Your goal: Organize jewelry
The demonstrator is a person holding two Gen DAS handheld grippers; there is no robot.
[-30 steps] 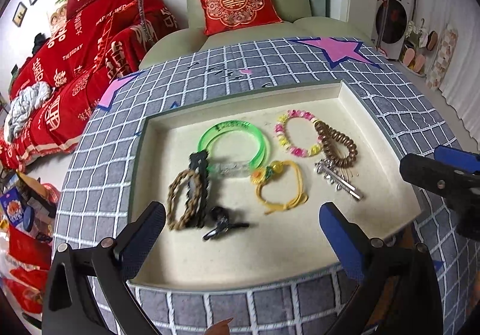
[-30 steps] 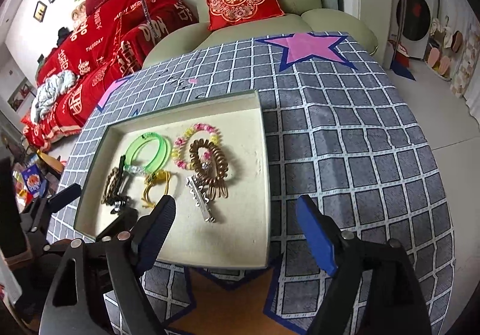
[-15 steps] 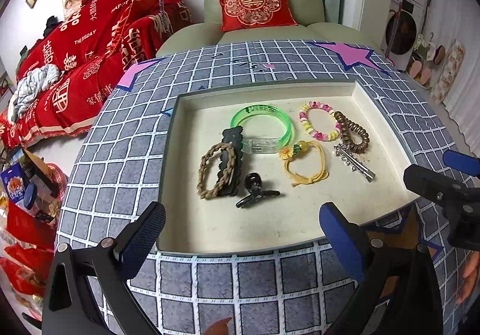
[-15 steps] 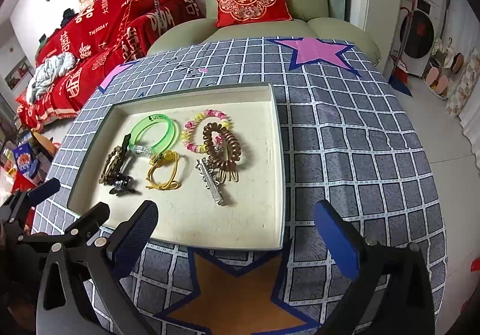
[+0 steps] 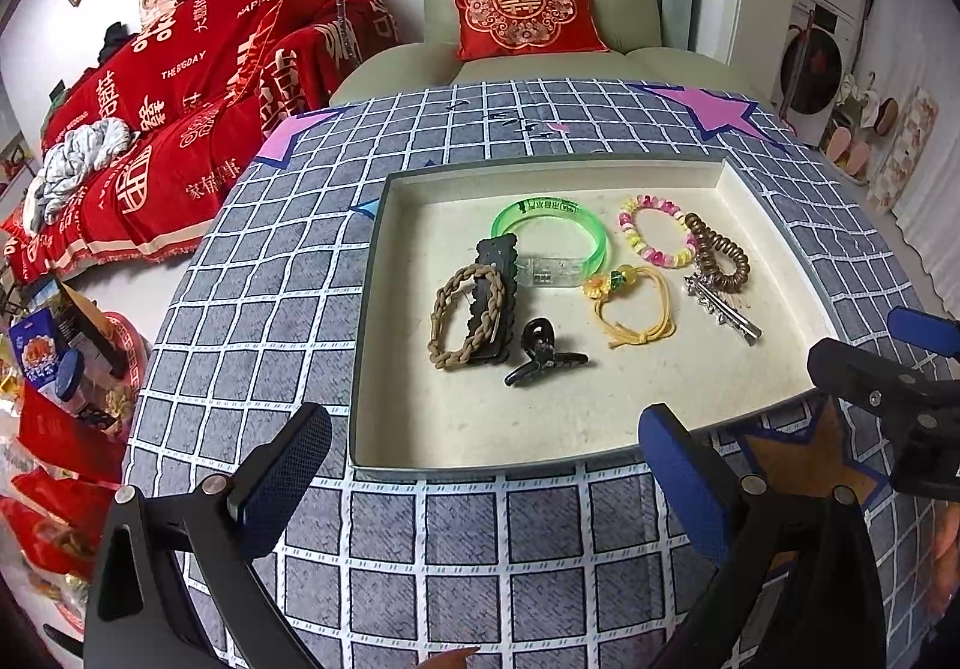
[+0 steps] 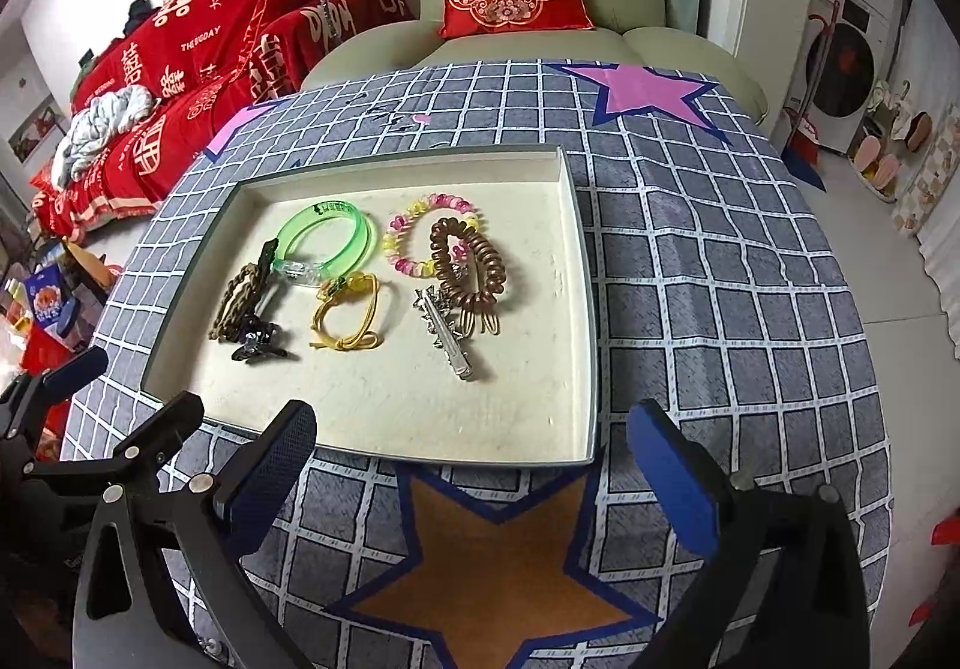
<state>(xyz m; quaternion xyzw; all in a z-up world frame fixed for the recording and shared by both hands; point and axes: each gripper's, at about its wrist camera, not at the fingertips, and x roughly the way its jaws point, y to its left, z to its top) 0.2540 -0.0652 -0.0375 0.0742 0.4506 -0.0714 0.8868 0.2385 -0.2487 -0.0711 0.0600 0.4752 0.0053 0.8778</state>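
Left wrist view: left gripper spread wide, empty, above the checked cloth just short of the tray's near edge. Inside, mid-tray: green bangle, stiff and slick, best pinched across its band; braided loop lying over a black barrette; black claw clip nearest the near edge, small and springy. Yellow cord soft and limp, best taken at the knot. Right gripper cut off at the frame's right side.

Right wrist view: right gripper fully open, empty, over the orange star near the tray's near right corner. Bead bracelet partly under the coil tie; silver clip thin, rigid. Claw clip hard to make out against the barrette.
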